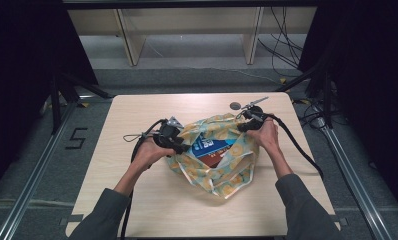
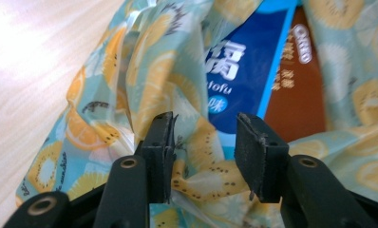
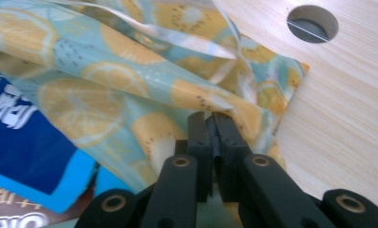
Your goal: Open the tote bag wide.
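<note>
Two grippers worked a lemon-print bag [image 1: 218, 161] lying mid-worktop [image 1: 137, 200]. Left gripper [image 2: 203, 142] sat at the bag's left edge, jaws roughly half apart, bag fabric bunched between them, pads not pressing it. Right gripper [image 3: 213, 137] at the bag's far right corner, jaws clamped tight on the fabric edge. Blue packet [image 2: 244, 66] and brown packet [image 2: 296, 90] lay inside the bag's open mouth. Round hole [image 3: 313, 23] in worktop near that corner.

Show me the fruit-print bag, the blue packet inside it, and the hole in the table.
fruit-print bag [image 1: 235, 176], high view, on its lower fabric.
blue packet [image 2: 244, 80], left gripper view, on its printed front.
table hole [image 3: 313, 23], right gripper view, on its dark opening.
</note>
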`<state>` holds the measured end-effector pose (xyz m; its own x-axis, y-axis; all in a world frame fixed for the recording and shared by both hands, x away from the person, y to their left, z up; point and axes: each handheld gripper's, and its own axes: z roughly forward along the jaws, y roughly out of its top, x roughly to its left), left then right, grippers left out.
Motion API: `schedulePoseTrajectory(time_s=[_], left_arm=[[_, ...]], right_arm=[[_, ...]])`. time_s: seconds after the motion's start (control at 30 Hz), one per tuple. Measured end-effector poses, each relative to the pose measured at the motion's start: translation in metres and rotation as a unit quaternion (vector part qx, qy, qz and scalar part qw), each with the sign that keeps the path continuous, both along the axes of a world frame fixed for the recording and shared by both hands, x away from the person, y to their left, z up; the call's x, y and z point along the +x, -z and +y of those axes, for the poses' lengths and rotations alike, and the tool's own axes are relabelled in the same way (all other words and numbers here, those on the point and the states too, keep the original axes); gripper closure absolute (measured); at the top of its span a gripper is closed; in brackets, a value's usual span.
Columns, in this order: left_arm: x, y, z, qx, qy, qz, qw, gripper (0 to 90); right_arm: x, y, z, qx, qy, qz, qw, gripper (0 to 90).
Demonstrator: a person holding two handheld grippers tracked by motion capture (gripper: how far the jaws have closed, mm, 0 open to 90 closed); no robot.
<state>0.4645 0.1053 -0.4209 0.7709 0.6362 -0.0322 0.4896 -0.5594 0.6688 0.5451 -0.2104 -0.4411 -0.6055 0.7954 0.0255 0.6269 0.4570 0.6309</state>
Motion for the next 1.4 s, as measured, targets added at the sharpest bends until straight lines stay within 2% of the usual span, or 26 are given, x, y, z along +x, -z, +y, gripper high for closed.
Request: schedulePoseTrajectory(time_s=[0.07, 0.17, 0.27, 0.3, 0.33, 0.37, 0.43, 0.47, 0.5, 0.53, 0.57, 0.63, 0.73, 0.77, 0.8, 0.83, 0.93, 0.97, 1.0, 1.07, 1.17, 1.33, 1.37, 1.4], left_arm=[[-0.004, -0.006, -0.001, -0.009, 0.003, -0.013, 0.9999, 56.8], [-0.013, -0.015, -0.002, -0.024, 0.005, -0.021, 0.9995, 56.0], [-0.021, -0.022, -0.001, -0.030, 0.017, -0.021, 0.9992, 55.2], [-0.024, -0.023, 0.000, -0.032, 0.020, -0.022, 0.9990, 54.7], [-0.028, -0.025, 0.001, -0.031, 0.022, -0.026, 0.9989, 54.2], [-0.030, -0.026, 0.002, -0.032, 0.023, -0.026, 0.9989, 53.6], [-0.037, -0.029, 0.005, -0.033, 0.028, -0.031, 0.9986, 52.7], [-0.041, -0.029, 0.006, -0.042, 0.026, -0.028, 0.9984, 52.2], [-0.043, -0.029, 0.008, -0.043, 0.027, -0.029, 0.9983, 51.6], [-0.048, -0.030, 0.012, -0.037, 0.031, -0.034, 0.9982, 50.6], [-0.050, -0.030, 0.013, -0.039, 0.028, -0.033, 0.9983, 49.0], [-0.056, -0.030, 0.017, -0.042, 0.025, -0.036, 0.9982, 47.6], [-0.064, -0.028, 0.024, -0.046, 0.015, -0.034, 0.9982, 45.7], [-0.066, -0.027, 0.026, -0.045, 0.017, -0.035, 0.9982, 45.2], [-0.068, -0.026, 0.028, -0.045, 0.015, -0.034, 0.9983, 44.4], [-0.070, -0.025, 0.030, -0.043, 0.012, -0.033, 0.9984, 43.7], [-0.075, -0.022, 0.038, -0.044, 0.009, -0.033, 0.9984, 41.0], [-0.077, -0.020, 0.039, -0.049, 0.002, -0.032, 0.9983, 40.2], [-0.079, -0.019, 0.041, -0.049, 0.001, -0.034, 0.9982, 39.5], [-0.083, -0.016, 0.045, -0.051, 0.000, -0.035, 0.9981, 37.9], [-0.089, -0.013, 0.048, -0.055, -0.004, -0.038, 0.9977, 35.8], [-0.100, -0.009, 0.051, -0.050, -0.003, -0.049, 0.9975, 33.8], [-0.102, -0.009, 0.051, -0.050, -0.005, -0.046, 0.9977, 33.0], [-0.104, -0.007, 0.051, -0.047, -0.006, -0.048, 0.9977, 32.6]], right_arm=[[-0.004, -0.005, 0.001, 0.025, 0.008, 0.005, 0.9996, 86.6], [-0.014, -0.022, -0.001, 0.036, 0.004, 0.006, 0.9993, 85.6], [-0.023, -0.032, -0.004, 0.053, -0.001, -0.011, 0.9985, 84.1], [-0.029, -0.040, -0.006, 0.056, -0.006, 0.009, 0.9984, 83.7], [-0.031, -0.040, -0.005, 0.065, 0.002, -0.015, 0.9977, 83.0], [-0.036, -0.046, -0.008, 0.062, -0.015, 0.005, 0.9980, 82.0], [-0.041, -0.049, -0.013, 0.074, -0.043, -0.018, 0.9962, 81.1], [-0.045, -0.050, -0.014, 0.072, -0.049, -0.024, 0.9959, 80.5], [-0.049, -0.050, -0.014, 0.079, -0.046, -0.027, 0.9954, 79.4], [-0.053, -0.052, -0.016, 0.078, -0.049, -0.020, 0.9955, 78.5], [-0.060, -0.051, -0.015, 0.094, -0.041, -0.027, 0.9944, 77.4], [-0.066, -0.053, -0.018, 0.087, -0.048, -0.021, 0.9948, 75.1], [-0.074, -0.054, -0.022, 0.087, -0.054, -0.030, 0.9943, 72.1], [-0.077, -0.057, -0.024, 0.081, -0.063, -0.022, 0.9945, 71.4], [-0.081, -0.055, -0.022, 0.091, -0.058, -0.029, 0.9937, 70.1], [-0.084, -0.057, -0.025, 0.079, -0.066, -0.019, 0.9945, 68.8], [-0.094, -0.057, -0.028, 0.083, -0.067, -0.019, 0.9941, 65.5], [-0.095, -0.055, -0.028, 0.084, -0.067, -0.030, 0.9938, 64.9], [-0.098, -0.055, -0.029, 0.083, -0.069, -0.022, 0.9939, 64.0], [-0.103, -0.052, -0.029, 0.088, -0.065, -0.026, 0.9937, 61.3], [-0.110, -0.048, -0.031, 0.079, -0.063, -0.021, 0.9947, 58.2], [-0.121, -0.039, -0.032, 0.085, -0.055, -0.017, 0.9947, 52.7], [-0.124, -0.037, -0.032, 0.091, -0.048, -0.015, 0.9946, 51.8], [-0.125, -0.036, -0.034, 0.087, -0.056, -0.018, 0.9945, 51.2]])
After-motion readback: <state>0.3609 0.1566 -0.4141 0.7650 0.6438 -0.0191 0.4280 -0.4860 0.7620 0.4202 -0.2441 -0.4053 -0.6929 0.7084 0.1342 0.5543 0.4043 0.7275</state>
